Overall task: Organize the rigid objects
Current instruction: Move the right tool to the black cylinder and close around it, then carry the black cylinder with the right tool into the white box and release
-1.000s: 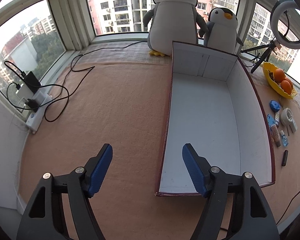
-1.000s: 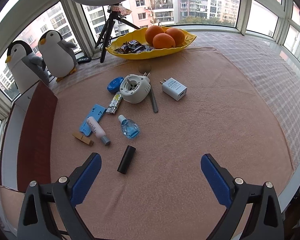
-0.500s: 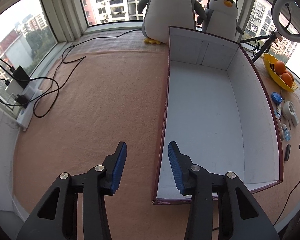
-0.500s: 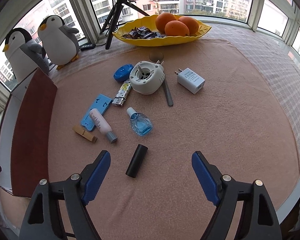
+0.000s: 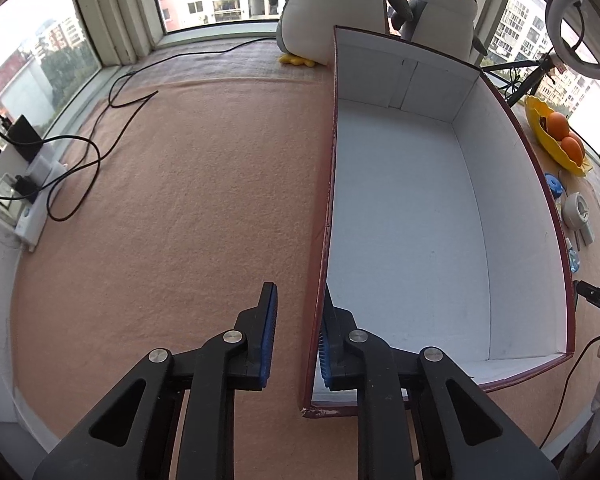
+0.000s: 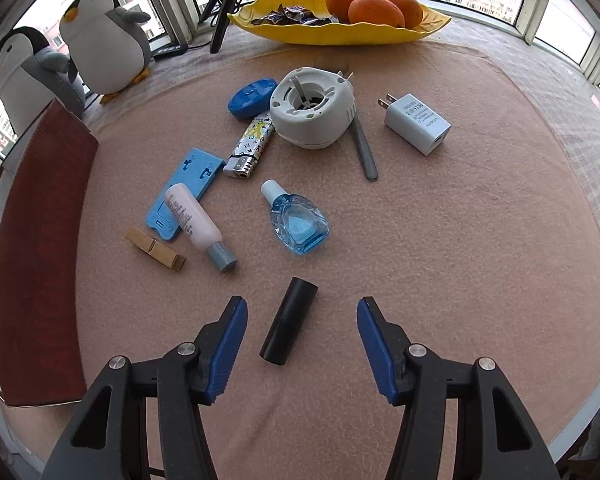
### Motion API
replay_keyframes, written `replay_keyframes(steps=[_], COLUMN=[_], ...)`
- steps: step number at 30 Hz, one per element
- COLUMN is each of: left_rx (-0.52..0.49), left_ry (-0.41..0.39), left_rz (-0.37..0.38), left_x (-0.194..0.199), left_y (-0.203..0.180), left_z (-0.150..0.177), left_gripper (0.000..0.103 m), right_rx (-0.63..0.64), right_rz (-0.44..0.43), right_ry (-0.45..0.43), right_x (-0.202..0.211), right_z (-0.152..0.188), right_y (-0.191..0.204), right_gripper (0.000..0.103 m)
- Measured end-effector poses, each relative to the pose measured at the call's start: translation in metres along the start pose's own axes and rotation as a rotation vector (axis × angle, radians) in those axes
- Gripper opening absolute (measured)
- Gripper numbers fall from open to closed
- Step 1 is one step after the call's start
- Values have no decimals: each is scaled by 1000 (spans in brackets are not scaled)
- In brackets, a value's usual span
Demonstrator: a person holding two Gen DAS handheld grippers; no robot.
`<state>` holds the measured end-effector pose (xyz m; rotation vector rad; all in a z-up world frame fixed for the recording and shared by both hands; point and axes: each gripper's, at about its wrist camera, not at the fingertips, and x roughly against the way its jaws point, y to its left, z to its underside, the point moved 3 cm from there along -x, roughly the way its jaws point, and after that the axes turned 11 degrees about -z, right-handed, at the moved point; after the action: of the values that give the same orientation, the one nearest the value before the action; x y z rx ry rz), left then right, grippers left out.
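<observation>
Left gripper at lower centre of its view, jaws closing astride the near left wall of the open box, one blue pad inside against the white lining, the other outside with a sliver of gap left; wall between them, not yet firmly pinched. Right gripper at lower centre of its view, jaws about half spread and closing, black cylinder lying on the pink cloth between the pads, untouched on both sides. Above it, mid-frame: blue bottle, pink tube, clothespin, lighter, white charger. Box's red outer wall along the left edge.
</observation>
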<state>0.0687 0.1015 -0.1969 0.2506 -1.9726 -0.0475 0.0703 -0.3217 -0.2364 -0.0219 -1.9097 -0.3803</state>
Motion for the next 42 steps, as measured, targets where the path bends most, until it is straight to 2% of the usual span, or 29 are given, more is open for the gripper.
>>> replay_keyframes(steps=[19, 25, 28, 33, 38, 42], left_rx=[13, 24, 24, 24, 31, 31], left_ry=[13, 20, 18, 18, 17, 14], left_rz=[25, 39, 36, 30, 27, 18], left_x=[-7, -10, -11, -13, -13, -14], left_y=[0, 1, 1, 0, 0, 0], left_z=[0, -1, -1, -1, -1, -1], left_gripper=[11, 11, 10, 10, 10, 10], right_rx=[13, 72, 82, 93, 118, 177], right_rz=[11, 46, 48, 47, 25, -16], right_ry=[72, 72, 68, 45, 2, -41], right_x=[-18, -21, -20, -15, 4, 24], right_z=[2, 3, 3, 4, 0, -9], right_y=[-1, 4, 5, 6, 16, 43], right_gripper=[20, 19, 15, 15, 15, 15])
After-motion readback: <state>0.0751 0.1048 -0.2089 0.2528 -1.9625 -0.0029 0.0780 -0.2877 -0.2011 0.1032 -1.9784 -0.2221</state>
